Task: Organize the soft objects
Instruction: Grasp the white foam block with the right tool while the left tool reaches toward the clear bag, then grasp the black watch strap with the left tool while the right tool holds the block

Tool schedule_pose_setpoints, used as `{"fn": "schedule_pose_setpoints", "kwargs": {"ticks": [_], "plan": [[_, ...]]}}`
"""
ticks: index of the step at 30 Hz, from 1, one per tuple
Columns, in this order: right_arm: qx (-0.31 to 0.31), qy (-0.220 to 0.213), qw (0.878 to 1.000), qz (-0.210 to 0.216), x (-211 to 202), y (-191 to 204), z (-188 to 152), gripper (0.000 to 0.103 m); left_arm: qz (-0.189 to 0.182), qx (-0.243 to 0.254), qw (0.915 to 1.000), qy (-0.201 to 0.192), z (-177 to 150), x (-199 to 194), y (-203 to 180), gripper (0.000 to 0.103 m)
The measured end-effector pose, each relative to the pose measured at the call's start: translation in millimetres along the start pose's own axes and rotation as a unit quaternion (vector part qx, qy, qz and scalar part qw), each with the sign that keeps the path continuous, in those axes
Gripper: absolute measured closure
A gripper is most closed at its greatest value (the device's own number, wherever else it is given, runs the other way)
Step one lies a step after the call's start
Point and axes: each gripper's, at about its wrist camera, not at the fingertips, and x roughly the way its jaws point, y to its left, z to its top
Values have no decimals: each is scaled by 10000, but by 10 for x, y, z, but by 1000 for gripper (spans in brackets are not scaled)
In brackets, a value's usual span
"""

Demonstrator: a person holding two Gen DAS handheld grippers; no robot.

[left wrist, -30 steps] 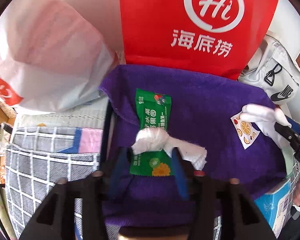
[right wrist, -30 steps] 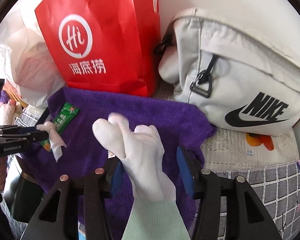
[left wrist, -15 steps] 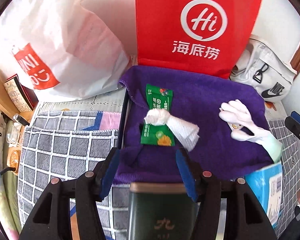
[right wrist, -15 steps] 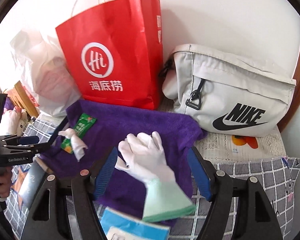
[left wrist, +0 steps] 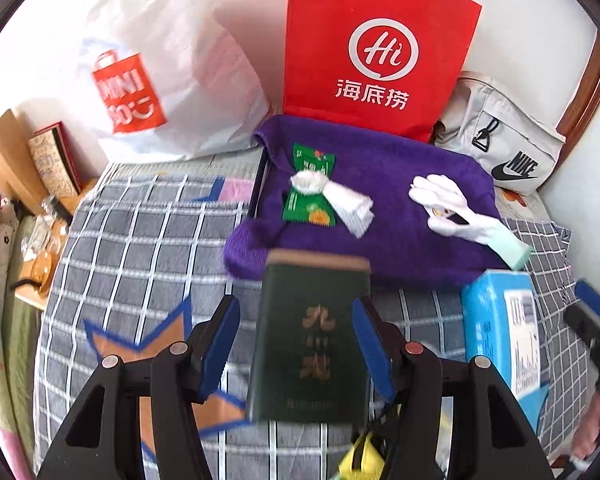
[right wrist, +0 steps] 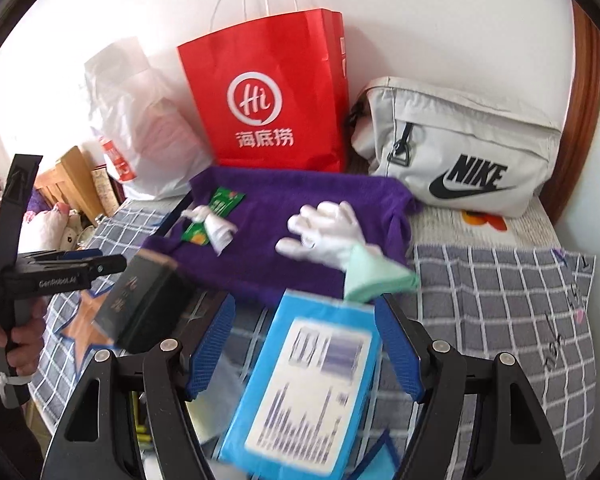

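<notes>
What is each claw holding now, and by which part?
Nothing. Left claw is open over the dark green box; right claw, whose jaws have just been opening, frames the blue box without touching.

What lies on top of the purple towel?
On the purple towel lie a green snack packet, a knotted white cloth across it, and a white glove. What the towel covers is hidden.
</notes>
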Motion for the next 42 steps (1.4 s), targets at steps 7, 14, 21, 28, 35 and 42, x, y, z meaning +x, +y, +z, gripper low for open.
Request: {"fn": "schedule_pose_setpoints", "kwargs": {"ticks": [7, 14, 21, 28, 35, 42], "plan": [[87, 92, 9995, 286, -335, 162, -626, 31, -4, -80, 9999, -111, -354, -256, 17, 47], [-65, 2, 9988, 479, -597, 374, -1025, 30, -31, -82, 9995, -316, -695, -501, 37, 47], [-156, 38, 9982, 577, -568, 599, -1325, 27, 32, -68, 9996, -275, -1006, -527, 159, 47], [-451, -1, 9986, 291, -305, 789, -1475, 27, 50, -79, 9998, -199, -1197, -472, 264, 47], [-497, -70, 9987, 21, -78, 766, -1453, 53, -161, 24, 9998, -106, -1322, -359, 144, 47], [-419, -192, 9989, -114, -303, 565, -1505, 53, -720, 279, 9969, -118, -1374, -344, -223, 47]]}}
